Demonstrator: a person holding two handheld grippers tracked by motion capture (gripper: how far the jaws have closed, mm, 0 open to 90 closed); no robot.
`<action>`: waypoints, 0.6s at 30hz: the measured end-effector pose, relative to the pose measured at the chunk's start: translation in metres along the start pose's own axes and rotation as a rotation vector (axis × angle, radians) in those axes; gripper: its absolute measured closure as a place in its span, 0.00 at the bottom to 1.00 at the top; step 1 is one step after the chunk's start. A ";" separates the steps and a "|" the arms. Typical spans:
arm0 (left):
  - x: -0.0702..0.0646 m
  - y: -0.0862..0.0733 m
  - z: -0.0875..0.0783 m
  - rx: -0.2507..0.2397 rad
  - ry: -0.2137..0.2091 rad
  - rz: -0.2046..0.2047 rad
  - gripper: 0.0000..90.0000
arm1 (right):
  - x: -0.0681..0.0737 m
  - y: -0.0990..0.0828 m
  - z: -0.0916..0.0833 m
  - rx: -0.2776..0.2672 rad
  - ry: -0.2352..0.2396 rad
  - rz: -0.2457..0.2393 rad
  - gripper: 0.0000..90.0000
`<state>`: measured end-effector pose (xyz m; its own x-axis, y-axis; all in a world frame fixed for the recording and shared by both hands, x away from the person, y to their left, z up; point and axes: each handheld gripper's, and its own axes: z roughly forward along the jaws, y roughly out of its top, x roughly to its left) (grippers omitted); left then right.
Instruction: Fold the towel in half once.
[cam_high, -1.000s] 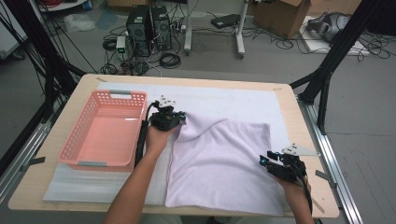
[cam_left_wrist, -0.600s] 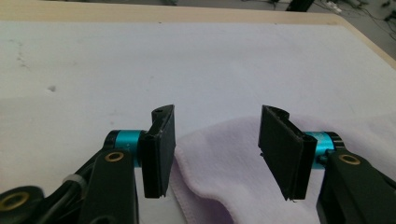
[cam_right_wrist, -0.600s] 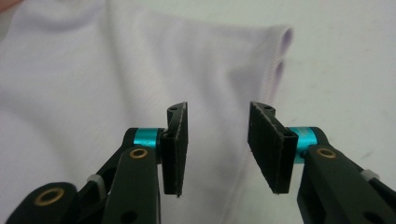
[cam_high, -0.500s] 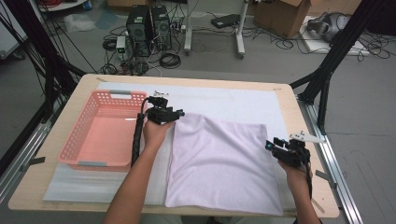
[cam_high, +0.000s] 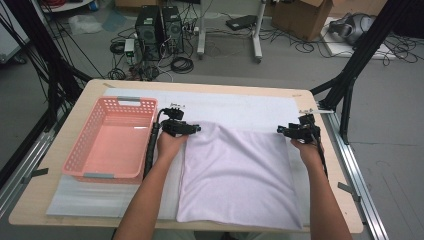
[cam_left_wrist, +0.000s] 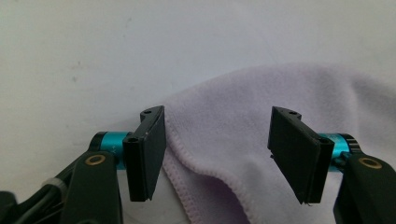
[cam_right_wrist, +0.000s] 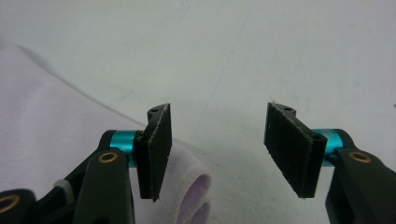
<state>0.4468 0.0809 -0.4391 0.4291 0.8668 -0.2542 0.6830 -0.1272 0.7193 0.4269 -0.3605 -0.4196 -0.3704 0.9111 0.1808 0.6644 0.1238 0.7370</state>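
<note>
Lying flat, the lilac towel has both far corners between gaping, just-opened left tongs and right tongs.

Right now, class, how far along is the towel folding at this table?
Done: the lilac terry towel lies folded on the white mat. In hand: the left claw and right claw, just opened, sit at its far corners. Left: perhaps another fold, then the pink plastic basket.

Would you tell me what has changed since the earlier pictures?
The right gripper travelled from the towel's near right corner to its far right corner. The left gripper let go of the far left corner; both jaws have just been opening. The basket stayed put.
</note>
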 end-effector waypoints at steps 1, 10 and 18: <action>0.000 -0.001 0.001 0.004 -0.005 -0.004 0.42 | -0.001 0.000 0.007 0.036 0.014 0.002 0.47; -0.006 -0.003 0.000 0.035 0.037 0.085 0.74 | 0.007 -0.005 0.020 0.148 0.021 -0.099 0.95; -0.007 0.000 -0.011 -0.153 0.008 0.091 0.95 | 0.012 0.011 -0.018 -0.189 -0.157 -0.202 0.96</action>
<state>0.4370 0.0805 -0.4301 0.4800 0.8590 -0.1783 0.5428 -0.1311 0.8296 0.4182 -0.3553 -0.3971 -0.3684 0.9268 -0.0732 0.4495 0.2465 0.8586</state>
